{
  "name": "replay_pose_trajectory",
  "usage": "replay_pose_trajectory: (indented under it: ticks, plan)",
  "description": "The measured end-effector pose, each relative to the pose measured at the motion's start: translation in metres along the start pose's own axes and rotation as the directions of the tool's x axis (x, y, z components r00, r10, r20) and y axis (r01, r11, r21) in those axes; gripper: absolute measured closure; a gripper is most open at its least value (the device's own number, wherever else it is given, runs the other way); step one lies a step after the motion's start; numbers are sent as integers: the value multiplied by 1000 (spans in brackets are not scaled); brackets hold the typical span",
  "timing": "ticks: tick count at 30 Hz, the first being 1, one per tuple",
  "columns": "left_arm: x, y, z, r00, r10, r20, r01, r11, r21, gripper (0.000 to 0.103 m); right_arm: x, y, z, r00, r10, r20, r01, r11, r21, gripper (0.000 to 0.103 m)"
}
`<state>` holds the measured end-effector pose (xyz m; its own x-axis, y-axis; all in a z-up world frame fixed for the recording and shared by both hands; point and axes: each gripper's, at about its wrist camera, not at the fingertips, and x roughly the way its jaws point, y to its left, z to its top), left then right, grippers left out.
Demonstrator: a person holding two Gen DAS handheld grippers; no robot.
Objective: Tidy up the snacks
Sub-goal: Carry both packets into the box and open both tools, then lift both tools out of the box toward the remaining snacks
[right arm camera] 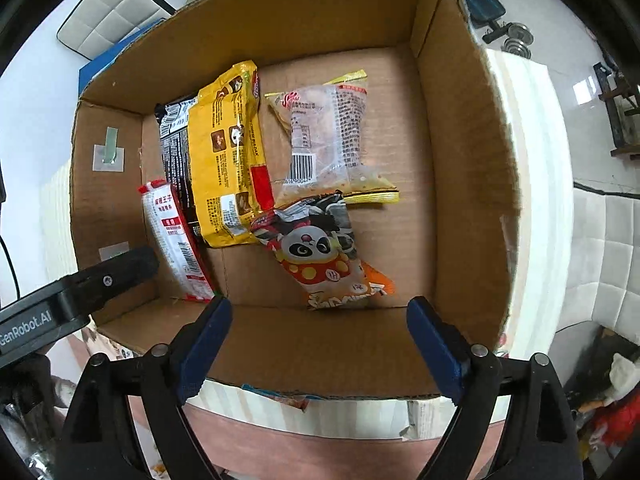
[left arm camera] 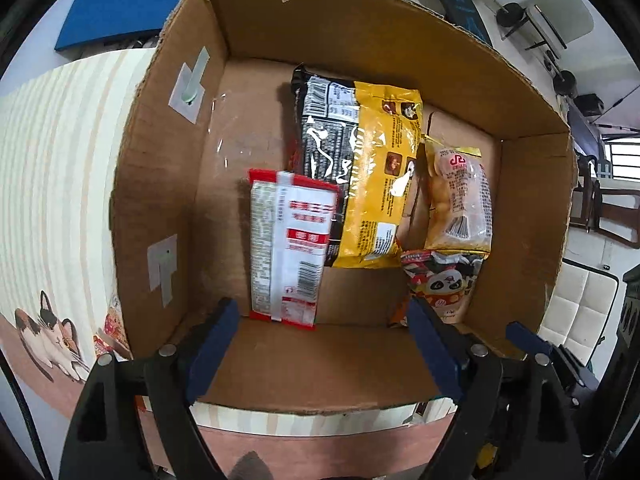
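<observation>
While my cardboard box [left arm camera: 528,200] sits on the striped surface [left arm camera: 52,168] | left hand-held gripper [left arm camera: 322,350] wide, empty | right hand-held gripper [right arm camera: 320,350] wide, empty, above near wall

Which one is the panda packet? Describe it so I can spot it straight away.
Look inside the open cardboard box. Near its front wall, the panda packet lies at the foot of the yellow packet, overlapping the clear bag. It alone shows a cartoon panda above an orange end.
</observation>
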<state>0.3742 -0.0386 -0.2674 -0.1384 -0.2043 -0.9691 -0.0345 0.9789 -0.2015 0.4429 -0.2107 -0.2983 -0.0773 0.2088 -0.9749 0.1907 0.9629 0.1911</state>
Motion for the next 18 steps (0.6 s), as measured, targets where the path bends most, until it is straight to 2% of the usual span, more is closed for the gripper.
replay_pose_trajectory:
  ticks: [3, 5, 8, 14, 18]
  plan:
    - [-4, 1, -4, 1000, 2, 12, -2, 1000, 12, 17, -4, -1, -2, 1000, -16, 12, 16, 1000, -6, 11]
    - [-8, 0, -9, 999, -10, 44, 8, 1000, 24, 17, -8, -1, -5, 999, -19, 27, 19, 1000, -10, 11]
    - [-15, -4, -19, 994, 10, 113, -14, 999, 42, 17, -14, -1, -11, 997, -18, 71, 19, 1000, -17, 11]
    - [-32, -12, -48, 967, 36, 251, -55, 996, 68, 17, -32, -4, -34, 984, -36, 176, 44, 998, -42, 11]
    - [-44, -18, -74, 935, 97, 341, -133, 987, 85, 17, -46, -1, -52, 971, -40, 236, 59, 996, -72, 11]
